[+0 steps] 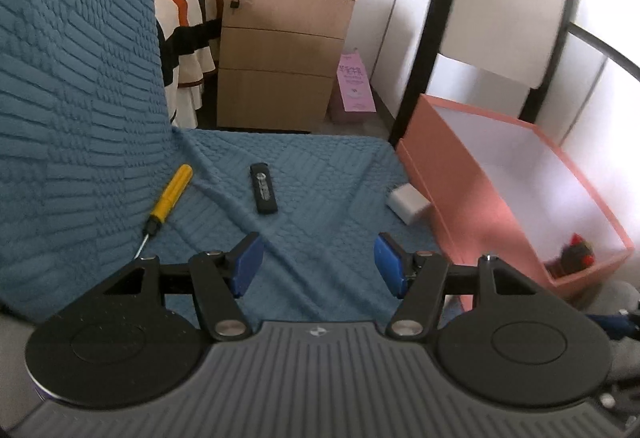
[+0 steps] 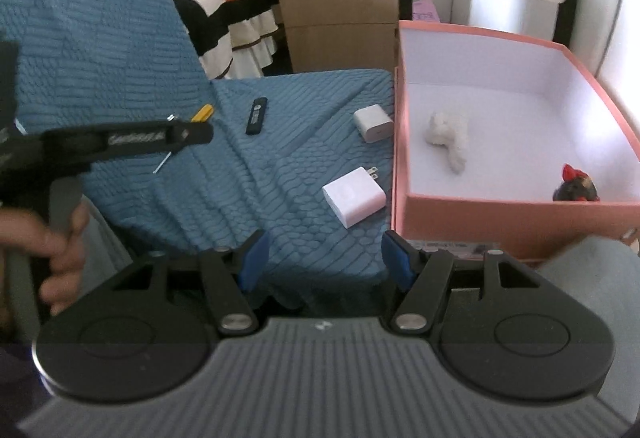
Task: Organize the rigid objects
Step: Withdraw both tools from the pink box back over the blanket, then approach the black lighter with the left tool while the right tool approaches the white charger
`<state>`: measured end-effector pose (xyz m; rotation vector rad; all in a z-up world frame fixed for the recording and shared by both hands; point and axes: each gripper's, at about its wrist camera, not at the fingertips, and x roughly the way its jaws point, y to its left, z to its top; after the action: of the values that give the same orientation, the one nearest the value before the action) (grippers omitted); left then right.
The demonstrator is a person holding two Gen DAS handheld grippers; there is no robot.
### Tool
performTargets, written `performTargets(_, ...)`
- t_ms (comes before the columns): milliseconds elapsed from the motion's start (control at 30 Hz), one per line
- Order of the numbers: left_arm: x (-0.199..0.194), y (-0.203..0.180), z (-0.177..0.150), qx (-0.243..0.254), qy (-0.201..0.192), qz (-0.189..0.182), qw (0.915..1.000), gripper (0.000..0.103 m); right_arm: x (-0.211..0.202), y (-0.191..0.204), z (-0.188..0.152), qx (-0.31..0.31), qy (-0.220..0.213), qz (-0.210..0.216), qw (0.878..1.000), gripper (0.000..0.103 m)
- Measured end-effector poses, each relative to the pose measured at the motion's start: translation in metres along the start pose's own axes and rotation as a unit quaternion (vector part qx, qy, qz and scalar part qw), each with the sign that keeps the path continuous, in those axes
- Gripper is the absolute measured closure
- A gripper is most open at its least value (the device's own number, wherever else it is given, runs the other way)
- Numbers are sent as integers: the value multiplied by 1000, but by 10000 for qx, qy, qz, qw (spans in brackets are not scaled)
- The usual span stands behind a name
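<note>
Four rigid things lie on the blue quilted cover [image 2: 304, 142] before us: a yellow-handled screwdriver [image 1: 170, 196], a black stick-shaped device [image 1: 263, 188], a small white charger [image 2: 373, 123] just beside the pink box [image 2: 480, 226], and a larger white charger [image 2: 354, 195] nearer to us with its prongs toward the box. The box stands open at the cover's right edge and holds a white plush toy [image 2: 450, 136] and a small dark figure with red bits [image 2: 576, 186].

Our left tool [image 1: 318, 264] hangs over the cover with its jaws apart and nothing between them; our right tool [image 2: 324, 260] is likewise apart and empty. We judge no item is chosen yet.

The cover is soft and creased, so a flat charger could tip or slide as the pads close. Both tools share a tight space and could collide.

From the right wrist, the left tool hides most of the screwdriver. The larger charger is outside the left view, and we cannot read the black device's markings.
</note>
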<state>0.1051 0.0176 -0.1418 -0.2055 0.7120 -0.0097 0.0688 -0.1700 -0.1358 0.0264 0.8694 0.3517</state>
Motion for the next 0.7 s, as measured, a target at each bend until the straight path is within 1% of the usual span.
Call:
performTargets(167, 34, 15, 9, -82, -54, 23, 9999, 36, 15, 5, 9, -228, 57, -35, 9997, 38)
performTargets(267, 51, 24, 13, -198, 33, -61, 9998, 36, 23, 4, 17, -310, 75, -80, 9995, 38)
performTargets(367, 69, 31, 17, -205, 136, -41, 9997, 36, 33, 3, 23, -428, 124, -78, 9990, 38)
performTargets(500, 86, 40, 25, -261, 196, -86, 9994, 36, 49, 5, 32, -789, 229, -65, 9966, 36)
performTargets(600, 105, 48, 32, -436, 359, -144, 9983, 36, 64, 8, 38, -1124, 400, -60, 9928, 35)
performTargets(700, 123, 52, 39, -545, 489, -215, 9971, 36, 78, 7, 41, -1240, 650, 97, 9901, 31)
